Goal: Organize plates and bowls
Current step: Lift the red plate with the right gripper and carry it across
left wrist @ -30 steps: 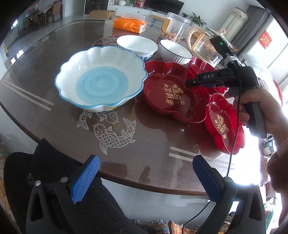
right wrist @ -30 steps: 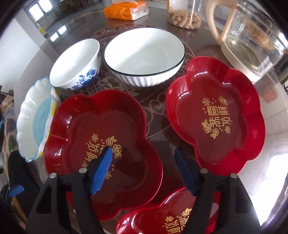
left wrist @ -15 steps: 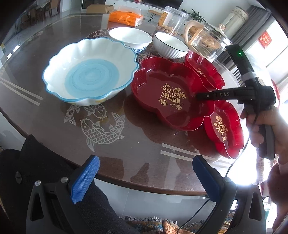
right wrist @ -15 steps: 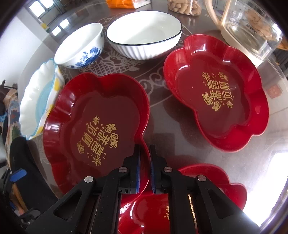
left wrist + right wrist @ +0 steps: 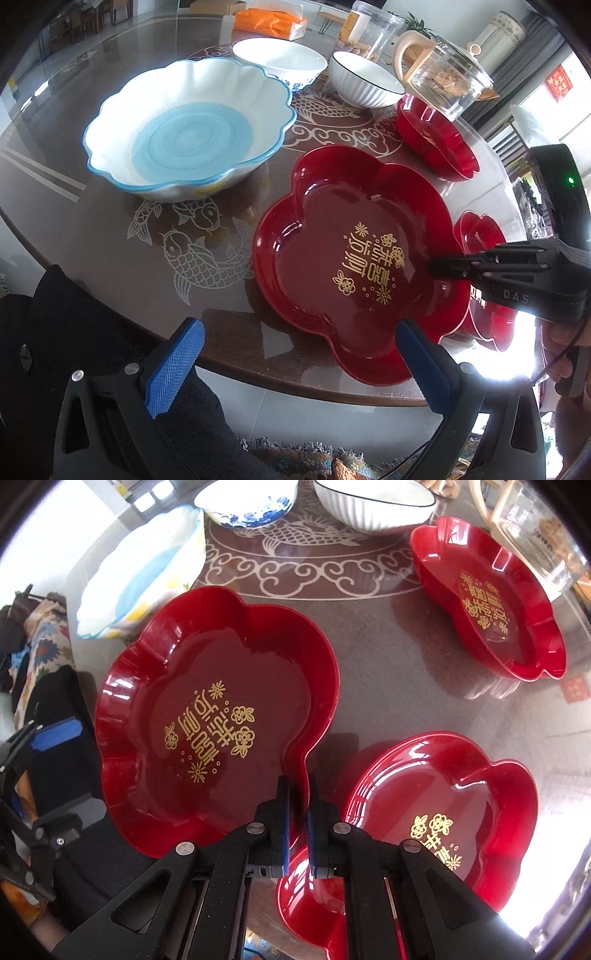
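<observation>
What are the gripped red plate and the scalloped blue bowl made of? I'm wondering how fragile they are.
Red plate: probably plastic or lacquer-look melamine; thin wall, mirror gloss, printed gold characters. Scalloped bowl: likely glazed ceramic; thicker white body, glossy blue centre and rim line. Neither is certain.

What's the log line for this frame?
right gripper: shut on red plate rim | left gripper: open, empty | table

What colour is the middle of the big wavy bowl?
Light blue with faint swirls, inside a white wavy bowl with a blue rim. The left wrist view shows it best.
</observation>
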Tool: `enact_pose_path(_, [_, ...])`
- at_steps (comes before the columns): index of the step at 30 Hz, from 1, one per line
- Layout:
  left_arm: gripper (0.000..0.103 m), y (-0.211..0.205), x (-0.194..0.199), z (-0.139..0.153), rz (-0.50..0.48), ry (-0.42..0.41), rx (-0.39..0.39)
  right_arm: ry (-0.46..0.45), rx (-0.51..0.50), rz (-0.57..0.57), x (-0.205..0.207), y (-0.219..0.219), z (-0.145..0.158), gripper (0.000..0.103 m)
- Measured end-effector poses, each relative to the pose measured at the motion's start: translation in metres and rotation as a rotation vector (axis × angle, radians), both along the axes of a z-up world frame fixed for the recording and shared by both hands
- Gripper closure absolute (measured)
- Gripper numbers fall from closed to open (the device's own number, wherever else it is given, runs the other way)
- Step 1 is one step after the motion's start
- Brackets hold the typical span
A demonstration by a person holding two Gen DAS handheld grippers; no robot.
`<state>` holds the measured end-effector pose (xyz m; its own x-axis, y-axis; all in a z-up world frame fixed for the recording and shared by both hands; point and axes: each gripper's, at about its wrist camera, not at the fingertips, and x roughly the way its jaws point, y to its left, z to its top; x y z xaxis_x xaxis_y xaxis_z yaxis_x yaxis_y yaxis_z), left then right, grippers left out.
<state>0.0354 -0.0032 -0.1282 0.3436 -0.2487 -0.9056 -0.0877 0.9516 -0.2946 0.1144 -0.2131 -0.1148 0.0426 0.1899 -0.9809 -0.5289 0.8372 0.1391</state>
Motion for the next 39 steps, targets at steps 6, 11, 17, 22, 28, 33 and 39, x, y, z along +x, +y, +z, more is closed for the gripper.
enact_pose_path(6, [0.034,0.011,0.008,-0.022,0.069,0.069,-0.020,-0.005,0.037,-0.004,-0.023,0.012,-0.014,0.094])
enact_pose_path(11, [0.074,0.006,0.005,-0.023,0.050,0.029,0.064,0.004,0.124,-0.052,-0.057,0.007,-0.021,0.094])
enact_pose_path(17, [0.092,-0.017,0.004,-0.023,-0.060,0.015,0.045,-0.066,0.189,-0.267,-0.092,-0.040,-0.016,0.095])
enact_pose_path(22, [0.093,-0.053,0.002,-0.012,-0.160,-0.015,0.045,-0.126,0.250,-0.463,-0.111,-0.087,0.000,0.096])
enact_pose_path(28, [0.094,-0.066,-0.005,0.030,-0.232,-0.080,0.015,-0.193,0.293,-0.539,-0.137,-0.115,0.035,0.095])
enact_pose_path(33, [0.094,-0.049,-0.022,0.067,-0.289,-0.117,0.017,-0.241,0.369,-0.570,-0.167,-0.117,0.068,0.094])
enact_pose_path(39, [0.094,-0.035,-0.044,0.064,-0.342,-0.077,0.064,-0.194,0.462,-0.617,-0.196,-0.092,0.064,0.093])
